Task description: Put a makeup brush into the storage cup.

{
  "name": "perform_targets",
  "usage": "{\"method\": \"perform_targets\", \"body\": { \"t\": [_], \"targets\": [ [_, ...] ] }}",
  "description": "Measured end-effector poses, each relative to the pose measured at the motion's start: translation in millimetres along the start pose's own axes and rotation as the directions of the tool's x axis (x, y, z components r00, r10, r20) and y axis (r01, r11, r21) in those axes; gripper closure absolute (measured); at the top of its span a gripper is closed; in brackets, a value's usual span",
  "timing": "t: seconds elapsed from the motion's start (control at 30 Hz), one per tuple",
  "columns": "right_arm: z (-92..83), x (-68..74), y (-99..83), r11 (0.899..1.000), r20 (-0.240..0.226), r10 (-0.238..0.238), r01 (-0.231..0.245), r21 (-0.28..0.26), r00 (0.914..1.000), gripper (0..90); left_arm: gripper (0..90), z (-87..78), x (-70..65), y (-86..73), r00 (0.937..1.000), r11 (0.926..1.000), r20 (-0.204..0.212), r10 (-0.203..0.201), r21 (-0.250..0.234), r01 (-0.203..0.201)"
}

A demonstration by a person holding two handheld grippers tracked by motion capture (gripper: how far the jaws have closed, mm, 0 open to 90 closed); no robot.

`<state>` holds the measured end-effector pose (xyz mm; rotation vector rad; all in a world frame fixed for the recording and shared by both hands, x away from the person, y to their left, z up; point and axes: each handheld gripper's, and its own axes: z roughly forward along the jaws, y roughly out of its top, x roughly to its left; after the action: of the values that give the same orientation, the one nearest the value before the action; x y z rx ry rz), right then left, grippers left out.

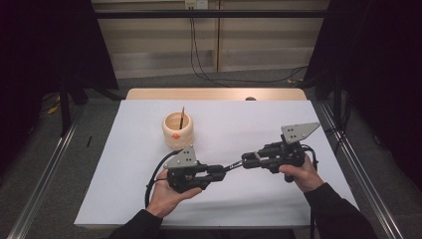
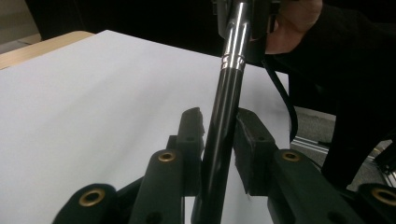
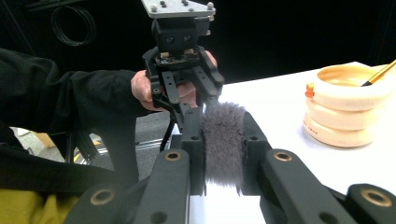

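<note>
Holding one makeup brush between both tongs: left tongs clamped on the handle, right tongs squeezing the bristles, above the table.

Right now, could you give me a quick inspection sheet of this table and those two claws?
Surface: white sheet over a wooden table, bare near the hands.
Job's things: makeup brush, black handle in the left claw, grey bristles in the right claw.
Clutter: cream ribbed pot with a thin stick standing in it.
Claws: both shut on the brush, held level between them.
Cables: black ones trail from each claw; more on the floor behind.
Surroundings: dark curtains, metal rails.
</note>
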<state>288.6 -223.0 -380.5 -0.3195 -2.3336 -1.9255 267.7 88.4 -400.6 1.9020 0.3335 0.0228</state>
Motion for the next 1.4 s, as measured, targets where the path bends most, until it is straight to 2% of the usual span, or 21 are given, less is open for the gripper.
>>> {"method": "perform_targets", "body": {
  "t": [0.03,0.2,0.27,0.33,0.47,0.6,0.67,0.7,0.8,0.83,0.9,1.07,1.1,1.13,1.17,1.2,1.23,1.27,1.33,1.37,1.4],
  "targets": [
    [-0.1,0.4,0.5,1.000,0.002,-0.003,0.003,0.001,1.0000,77.9,71.1,0.2,0.3,-0.2,1.0000,0.9999,0.005,-0.002,-0.012,0.002],
    [-1.1,0.8,1.7,1.000,0.007,0.004,-0.004,0.003,1.0000,77.9,56.2,-0.4,-0.2,0.3,0.9987,0.9996,-0.050,-0.014,-0.024,0.013],
    [-1.8,0.7,2.1,1.000,0.007,0.004,-0.004,0.001,1.0000,77.9,42.9,0.5,0.2,0.2,0.9971,0.9992,-0.071,-0.027,-0.031,0.025],
    [-2.2,0.7,2.4,1.000,0.007,0.005,-0.005,0.001,1.0000,77.9,38.6,0.2,0.7,0.4,0.9963,0.9992,-0.082,-0.024,-0.033,0.022],
    [-3.8,0.6,3.2,1.000,0.017,0.009,-0.009,0.000,0.9998,77.9,21.8,0.4,1.8,0.5,0.9947,0.9984,-0.099,-0.029,-0.050,0.024],
    [-5.8,0.3,3.8,1.000,0.028,0.013,-0.013,-0.005,0.9995,77.9,9.3,0.2,4.2,1.0,0.9906,0.9978,-0.134,-0.028,-0.063,0.019],
    [-6.2,-0.1,3.9,1.000,0.025,0.018,-0.018,-0.001,0.9995,77.9,3.0,0.2,5.7,1.2,0.9876,0.9969,-0.149,-0.050,-0.067,0.040],
    [-6.5,-0.2,3.9,1.000,0.028,0.022,-0.022,0.000,0.9994,77.9,2.8,-0.3,6.4,1.3,0.9871,0.9966,-0.149,-0.058,-0.066,0.049],
    [-6.8,-0.8,4.1,1.000,0.030,0.024,-0.024,-0.002,0.9993,77.9,3.1,-2.7,6.8,1.3,0.9840,0.9965,-0.171,-0.050,-0.075,0.038],
    [-7.1,-0.6,4.5,1.000,0.034,0.024,-0.023,-0.001,0.9991,77.9,3.7,-4.1,8.0,1.2,0.9876,0.9957,-0.149,-0.049,-0.085,0.037],
    [-7.9,-0.3,5.4,1.000,0.040,0.025,-0.025,-0.002,0.9989,77.9,3.3,-6.9,8.7,1.4,0.9895,0.9940,-0.133,-0.058,-0.100,0.044],
    [-9.4,-1.5,6.6,0.999,0.061,0.040,-0.041,0.013,0.9973,77.9,3.4,-15.3,5.9,-2.2,0.9826,0.9976,-0.185,-0.015,-0.069,0.003],
    [-9.5,-2.2,6.4,0.999,0.065,0.043,-0.044,0.018,0.9969,77.9,3.3,-17.4,5.9,-3.8,0.9825,0.9975,-0.186,-0.007,-0.071,-0.006],
    [-9.4,-2.8,6.4,0.999,0.068,0.047,-0.049,0.024,0.9966,77.8,3.0,-18.2,5.7,-6.1,0.9823,0.9953,-0.187,-0.014,-0.097,-0.004],
    [-9.4,-3.2,6.6,0.998,0.073,0.052,-0.055,0.031,0.9959,77.9,3.1,-19.1,4.9,-8.0,0.9775,0.9954,-0.210,-0.013,-0.096,-0.007],
    [-9.3,-3.5,6.9,0.998,0.080,0.054,-0.058,0.038,0.9953,77.9,3.1,-18.6,5.8,-10.0,0.9808,0.9949,-0.195,-0.011,-0.101,-0.009],
    [-9.2,-3.9,7.4,0.997,0.082,0.057,-0.061,0.044,0.9950,77.9,2.8,-18.4,5.7,-11.1,0.9782,0.9955,-0.207,-0.009,-0.094,-0.011],
    [-9.3,-3.6,8.3,0.996,0.081,0.060,-0.065,0.056,0.9949,77.9,2.5,-17.4,6.2,-12.3,0.9804,0.9937,-0.196,-0.016,-0.112,-0.006],
    [-8.9,-3.2,9.6,0.995,0.082,0.060,-0.066,0.070,0.9948,77.8,2.1,-17.0,6.5,-12.4,0.9767,0.9954,-0.214,-0.015,-0.096,-0.006],
    [-9.0,-2.9,10.3,0.995,0.088,0.059,-0.066,0.080,0.9944,77.8,2.0,-16.4,7.0,-12.3,0.9771,0.9953,-0.213,-0.007,-0.096,-0.014],
    [-9.0,-2.7,10.7,0.994,0.094,0.060,-0.068,0.087,0.9937,77.9,1.8,-15.0,7.9,-12.8,0.9808,0.9943,-0.195,-0.005,-0.105,-0.016]
  ]
}}
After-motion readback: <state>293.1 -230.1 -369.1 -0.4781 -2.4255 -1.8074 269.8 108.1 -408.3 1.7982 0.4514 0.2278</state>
